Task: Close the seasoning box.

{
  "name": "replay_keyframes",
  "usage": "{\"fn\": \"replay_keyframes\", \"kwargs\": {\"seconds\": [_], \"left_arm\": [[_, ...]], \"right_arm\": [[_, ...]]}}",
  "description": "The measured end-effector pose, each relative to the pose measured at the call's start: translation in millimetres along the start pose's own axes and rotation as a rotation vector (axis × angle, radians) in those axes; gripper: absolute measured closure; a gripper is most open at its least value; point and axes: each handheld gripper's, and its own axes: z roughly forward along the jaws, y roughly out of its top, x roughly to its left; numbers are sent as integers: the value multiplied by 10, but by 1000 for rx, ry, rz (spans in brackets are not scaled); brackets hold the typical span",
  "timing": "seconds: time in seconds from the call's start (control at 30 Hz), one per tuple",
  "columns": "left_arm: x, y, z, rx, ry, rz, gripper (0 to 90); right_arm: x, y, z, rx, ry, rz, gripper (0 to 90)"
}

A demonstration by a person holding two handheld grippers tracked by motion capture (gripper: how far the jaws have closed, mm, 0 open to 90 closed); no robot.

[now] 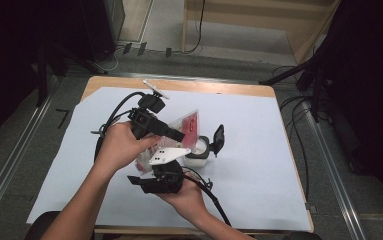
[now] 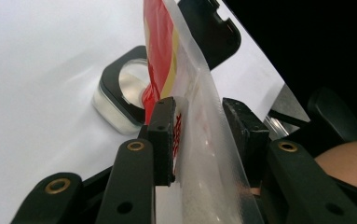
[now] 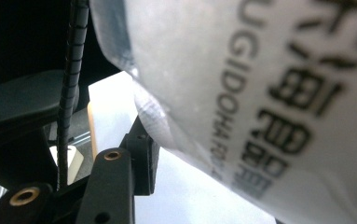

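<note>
Open white sheet (image 1: 259, 165) is left free at three o'clock; twelve o'clock is blocked by the open-lidded jar (image 1: 199, 148).

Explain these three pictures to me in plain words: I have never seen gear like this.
No robot here: a person at a table holds a hand tool in each hand, each ending in two black fingers that pinch like tongs. The high view looks down from above the person's side. There the left gripper and the right gripper both hold a clear plastic pouch with red print. Beside it, on the white sheet covering the table, stands a small clear container with its black lid flipped open. The other two pictures come from cameras riding on the grippers. In the left gripper view the fingers clamp the pouch's edge above the container. In the right gripper view the pouch's printed side sits very close and blurred.
</note>
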Motion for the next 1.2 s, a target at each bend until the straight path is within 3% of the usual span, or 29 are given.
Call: {"fn": "replay_keyframes", "kwargs": {"seconds": [0.4, 0.77, 1.2], "left_arm": [[62, -47, 57, 56, -12, -11, 668], [131, -46, 143, 79, -13, -10, 675], [187, -41, 257, 86, -11, -10, 694]], "right_arm": [[55, -118, 117, 58, -32, -46, 541], [27, -230, 172, 71, 2, -45, 547], [14, -321, 229, 106, -10, -87, 557]]}}
